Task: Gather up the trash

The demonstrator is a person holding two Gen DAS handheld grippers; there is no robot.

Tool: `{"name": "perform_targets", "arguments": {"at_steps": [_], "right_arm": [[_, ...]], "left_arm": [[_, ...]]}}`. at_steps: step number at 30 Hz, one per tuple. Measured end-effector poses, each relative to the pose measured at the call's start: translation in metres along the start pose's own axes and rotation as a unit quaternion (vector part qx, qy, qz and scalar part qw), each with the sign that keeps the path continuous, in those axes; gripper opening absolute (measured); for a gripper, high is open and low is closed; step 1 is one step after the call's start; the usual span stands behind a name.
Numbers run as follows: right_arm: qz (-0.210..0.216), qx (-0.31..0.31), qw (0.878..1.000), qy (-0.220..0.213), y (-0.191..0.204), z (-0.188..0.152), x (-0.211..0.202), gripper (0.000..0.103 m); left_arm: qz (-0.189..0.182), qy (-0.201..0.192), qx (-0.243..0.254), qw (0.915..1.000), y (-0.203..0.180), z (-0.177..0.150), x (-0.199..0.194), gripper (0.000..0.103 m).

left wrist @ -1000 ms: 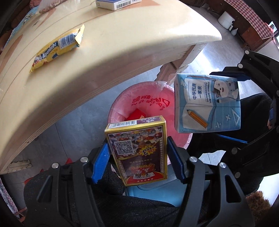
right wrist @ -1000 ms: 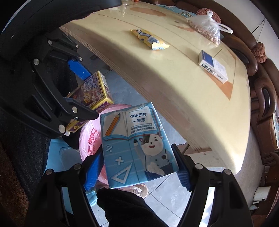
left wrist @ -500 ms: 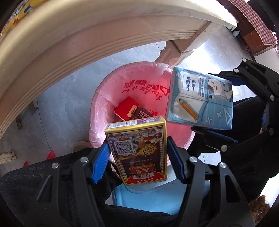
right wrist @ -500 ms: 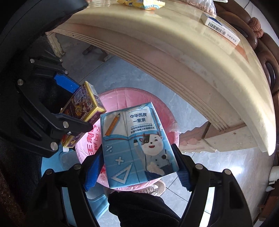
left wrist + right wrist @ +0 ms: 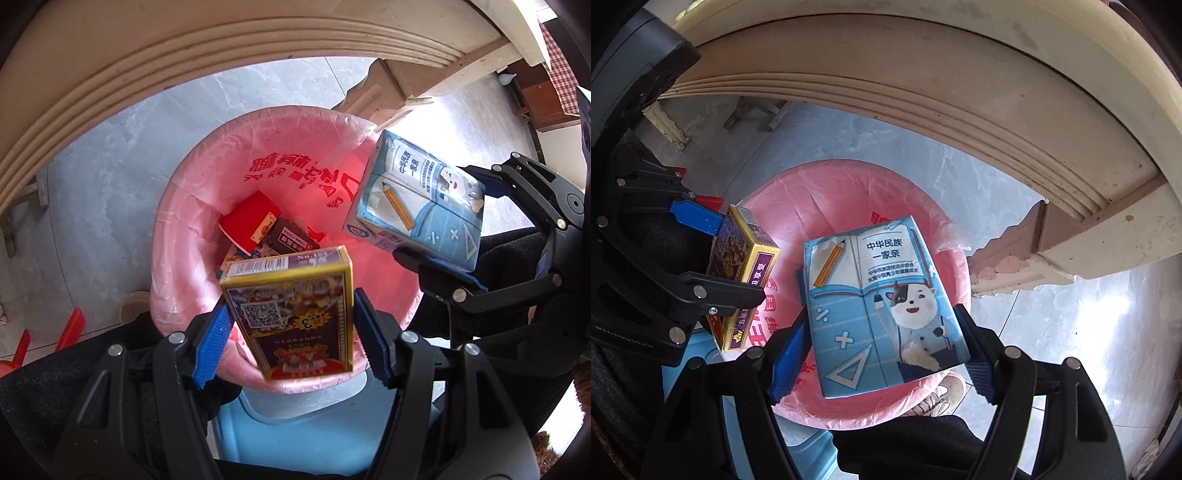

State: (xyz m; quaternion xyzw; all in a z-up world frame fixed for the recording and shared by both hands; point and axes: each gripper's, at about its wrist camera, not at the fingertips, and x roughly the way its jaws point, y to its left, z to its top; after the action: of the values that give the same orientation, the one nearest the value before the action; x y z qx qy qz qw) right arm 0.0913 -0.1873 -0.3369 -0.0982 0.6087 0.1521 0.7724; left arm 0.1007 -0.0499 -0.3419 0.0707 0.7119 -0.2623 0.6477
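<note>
Pink-lined bin (image 5: 173, 236) below, blue carton (image 5: 882, 314) reading 中华民族一家亲, yellow box (image 5: 291, 314) seemingly marked 3

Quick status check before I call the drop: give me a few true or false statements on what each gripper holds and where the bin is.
1. The left gripper holds a yellow-edged card box. True.
2. The right gripper is empty. False: a blue carton with a cartoon cow sits between its pads.
3. Both items hang over the pink-lined bin. True.
4. The bin holds nothing yet. False: a red box and a dark box lie at its bottom.
5. The bin stands on top of the table. False: it stands on the floor by the table's edge.
</note>
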Motion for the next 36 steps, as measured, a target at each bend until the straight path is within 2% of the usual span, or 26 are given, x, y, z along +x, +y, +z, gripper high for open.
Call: {"name": "perform_targets", "arguments": {"at_steps": [3, 11, 15, 19, 26, 30, 36], "right_arm": [[0.005, 0.002, 1.0, 0.005, -0.005, -0.001, 0.006, 0.072], [0.021, -0.004, 1.0, 0.018, -0.003, -0.005, 0.015, 0.073], [0.024, -0.004, 0.999, 0.02, -0.001, -0.005, 0.016, 0.08], [0.025, -0.005, 0.999, 0.022, 0.0, -0.005, 0.018, 0.081], [0.028, -0.016, 0.999, 0.027, 0.008, -0.004, 0.015, 0.081], [0.038, -0.02, 0.999, 0.014, 0.014, -0.005, 0.0, 0.081], [0.064, -0.02, 0.997, -0.032, 0.022, -0.003, -0.07, 0.081]], "left_arm": [[-0.002, 0.006, -0.004, 1.0, 0.004, 0.003, 0.006, 0.063], [0.011, 0.01, 0.007, 0.9999, 0.003, 0.004, 0.008, 0.075], [0.015, 0.018, 0.005, 0.9997, 0.006, 0.005, 0.011, 0.076], [0.026, 0.019, 0.012, 0.9994, 0.006, 0.004, 0.011, 0.08], [0.043, 0.017, 0.018, 0.9988, 0.002, 0.0, 0.004, 0.08], [0.064, 0.003, 0.025, 0.9976, -0.003, -0.009, -0.015, 0.08], [0.123, -0.029, 0.079, 0.9888, -0.023, -0.036, -0.079, 0.081]]}}
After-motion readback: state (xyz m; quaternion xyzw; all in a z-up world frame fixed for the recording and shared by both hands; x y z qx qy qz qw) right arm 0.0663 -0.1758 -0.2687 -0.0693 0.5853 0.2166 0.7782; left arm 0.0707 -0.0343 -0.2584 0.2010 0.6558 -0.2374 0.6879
